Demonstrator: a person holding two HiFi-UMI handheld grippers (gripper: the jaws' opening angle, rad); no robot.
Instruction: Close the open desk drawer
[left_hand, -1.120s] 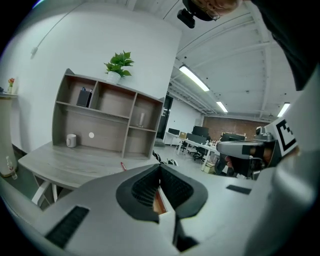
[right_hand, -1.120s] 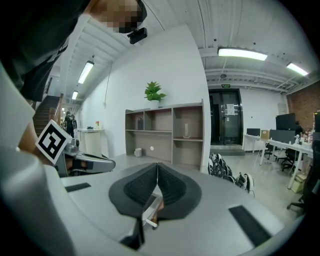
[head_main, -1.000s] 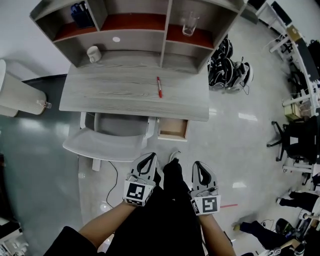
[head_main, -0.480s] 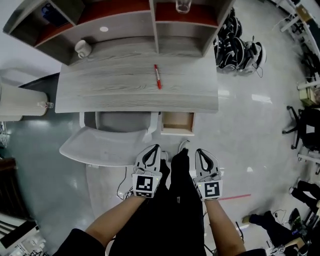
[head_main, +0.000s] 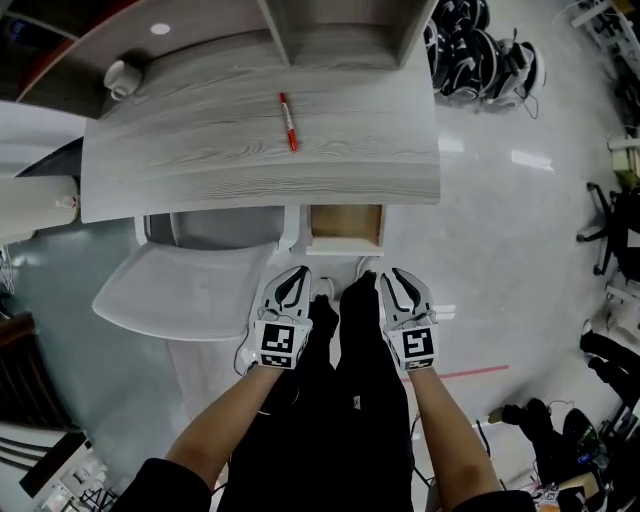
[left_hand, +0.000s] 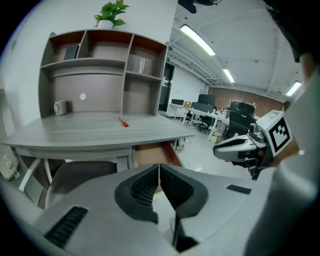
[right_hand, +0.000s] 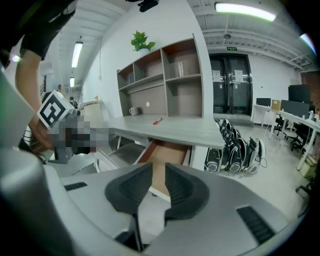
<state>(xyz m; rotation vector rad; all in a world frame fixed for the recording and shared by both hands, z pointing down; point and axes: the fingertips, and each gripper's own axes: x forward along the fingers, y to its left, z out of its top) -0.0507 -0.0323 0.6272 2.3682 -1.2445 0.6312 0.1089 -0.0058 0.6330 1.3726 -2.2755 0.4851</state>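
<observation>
The open wooden drawer (head_main: 345, 228) sticks out from under the right part of the grey desk (head_main: 260, 160); it looks empty. It also shows in the left gripper view (left_hand: 151, 154) and in the right gripper view (right_hand: 169, 154). My left gripper (head_main: 298, 272) hangs short of the drawer front, a little left of it, jaws shut on nothing (left_hand: 159, 168). My right gripper (head_main: 393, 274) hangs level with it, just right of the drawer. Its jaws (right_hand: 159, 169) are opening, with a narrow gap and nothing between them. Neither gripper touches the drawer.
A white chair (head_main: 185, 290) is tucked under the desk, left of the drawer and close to my left gripper. On the desktop lie a red pen (head_main: 288, 108) and a white mug (head_main: 120, 75). A shelf unit (left_hand: 100, 70) stands at the back. Helmets (head_main: 485, 60) lie on the floor at right.
Both grippers have sunk and come closer to the drawer front. The right jaws have parted slightly. The head view has moved in over the desk.
</observation>
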